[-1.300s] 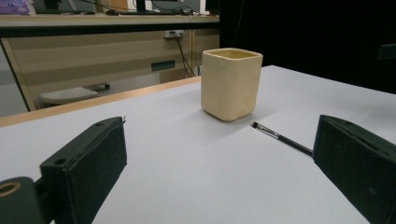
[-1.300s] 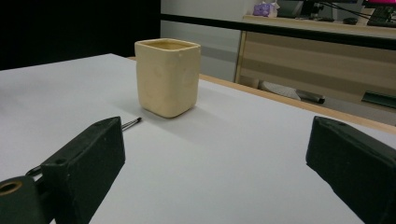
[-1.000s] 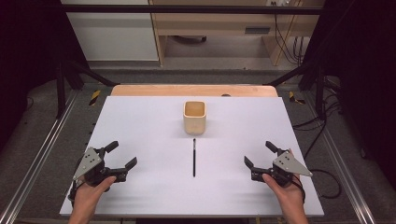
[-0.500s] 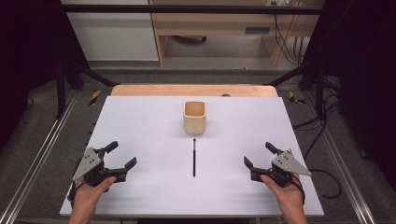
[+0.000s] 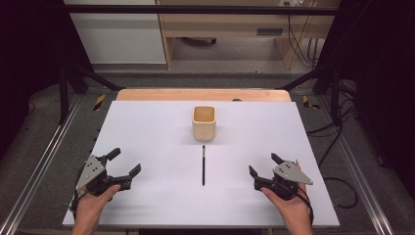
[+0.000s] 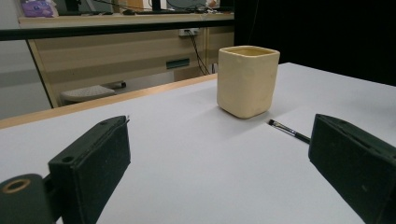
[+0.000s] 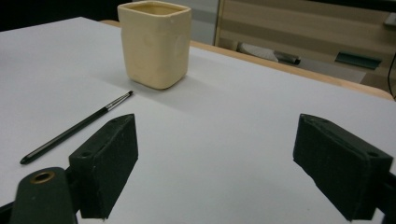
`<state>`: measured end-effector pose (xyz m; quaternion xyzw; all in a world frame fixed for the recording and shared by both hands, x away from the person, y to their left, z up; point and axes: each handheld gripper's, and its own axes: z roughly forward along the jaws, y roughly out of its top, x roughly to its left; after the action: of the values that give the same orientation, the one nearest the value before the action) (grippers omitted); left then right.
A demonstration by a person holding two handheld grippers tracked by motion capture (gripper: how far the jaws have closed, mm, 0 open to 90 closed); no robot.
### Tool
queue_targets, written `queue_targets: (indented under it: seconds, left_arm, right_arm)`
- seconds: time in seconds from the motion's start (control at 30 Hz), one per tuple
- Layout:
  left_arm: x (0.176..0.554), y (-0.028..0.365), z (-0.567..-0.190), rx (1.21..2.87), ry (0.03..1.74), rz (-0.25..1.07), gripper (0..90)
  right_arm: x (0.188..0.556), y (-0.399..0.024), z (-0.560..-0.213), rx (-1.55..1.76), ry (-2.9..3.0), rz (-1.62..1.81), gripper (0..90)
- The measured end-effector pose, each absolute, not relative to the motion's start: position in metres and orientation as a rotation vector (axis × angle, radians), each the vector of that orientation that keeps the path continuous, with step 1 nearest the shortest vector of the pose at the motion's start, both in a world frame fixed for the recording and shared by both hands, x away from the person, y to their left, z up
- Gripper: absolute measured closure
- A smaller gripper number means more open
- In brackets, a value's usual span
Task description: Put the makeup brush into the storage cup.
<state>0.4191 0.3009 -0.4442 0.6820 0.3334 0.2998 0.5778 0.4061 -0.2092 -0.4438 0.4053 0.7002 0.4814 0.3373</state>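
White bench [image 5: 147, 127] with a wooden strip along its far edge. Cream square cup [image 5: 204, 122] upright near the middle, toward the far side. Thin black brush [image 5: 203, 165] flat just in front of the cup, lying lengthwise toward the near edge, apart from the cup. Left hand-held gripper [image 5: 125, 163] at the near left corner, jaws spread wide, nothing between. Right hand-held gripper [image 5: 264, 166] at the near right, jaws apart and just been closing slightly, nothing between. Both well apart from the brush. Cables on the floor at right.
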Motion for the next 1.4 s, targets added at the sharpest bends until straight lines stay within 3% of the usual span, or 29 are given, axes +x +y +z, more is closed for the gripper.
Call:
queue_targets:
  seconds: [0.67,1.4]
  left_arm:
    - [0.42,0.302,-0.445,1.583,0.79,0.7,4.9]
    - [0.42,0.304,-0.446,1.586,0.8,0.698,5.0]
  right_arm:
    - [0.436,-0.116,-0.425,1.241,2.033,1.021,13.9]
    - [0.477,-0.081,-0.435,1.424,2.186,0.932,10.8]
